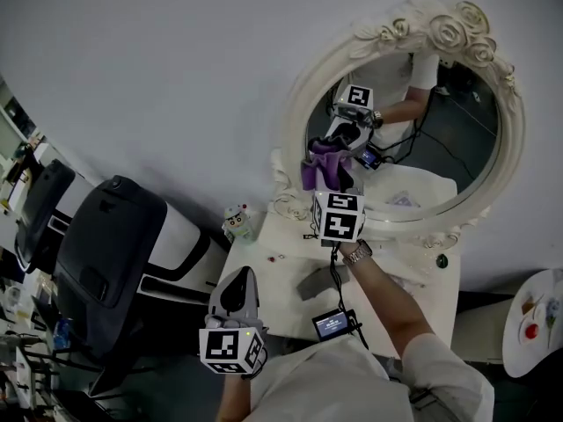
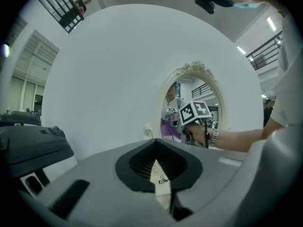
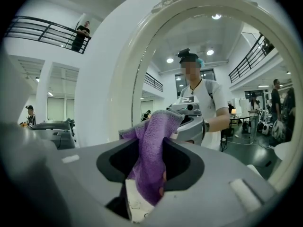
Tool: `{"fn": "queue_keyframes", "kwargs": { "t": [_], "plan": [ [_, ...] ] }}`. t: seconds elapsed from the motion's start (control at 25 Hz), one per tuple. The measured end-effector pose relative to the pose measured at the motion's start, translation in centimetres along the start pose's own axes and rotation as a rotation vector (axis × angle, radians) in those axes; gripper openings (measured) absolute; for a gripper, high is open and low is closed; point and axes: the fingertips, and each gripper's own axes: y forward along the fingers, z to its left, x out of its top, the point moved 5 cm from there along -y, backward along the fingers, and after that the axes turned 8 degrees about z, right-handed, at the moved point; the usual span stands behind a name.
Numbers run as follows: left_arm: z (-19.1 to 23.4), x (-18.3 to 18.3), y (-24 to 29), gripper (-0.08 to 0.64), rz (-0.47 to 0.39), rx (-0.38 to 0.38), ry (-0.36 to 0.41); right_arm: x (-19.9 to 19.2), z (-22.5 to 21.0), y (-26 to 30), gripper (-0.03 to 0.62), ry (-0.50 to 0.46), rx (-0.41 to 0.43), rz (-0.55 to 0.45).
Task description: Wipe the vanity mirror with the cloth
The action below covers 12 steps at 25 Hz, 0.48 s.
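Head cam looks steeply down across the desk (image 1: 274,290) at the mirror (image 1: 457,139). Left gripper view hangs further back, facing it roughly level. Right gripper view's right up close. All three catch that mirror.

In the head view, the fingers of the right gripper (image 1: 332,190) were hidden behind its own marker cube (image 1: 339,215), which also covered the cloth's (image 1: 322,167) lower end. The little figure (image 1: 236,221) on the bench (image 1: 281,284) was too small to identify. The picture's right edge cut off a round white table (image 1: 519,352).
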Motion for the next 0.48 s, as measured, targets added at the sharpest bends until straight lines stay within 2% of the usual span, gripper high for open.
{"fn": "queue_keyframes", "kwargs": {
  "t": [0.48],
  "plan": [
    [-5.9,0.5,4.1,0.003,0.015,-0.221,0.062,-1.6,-9.1,-4.7,0.163,0.004,-0.161,0.006]
  ]
}}
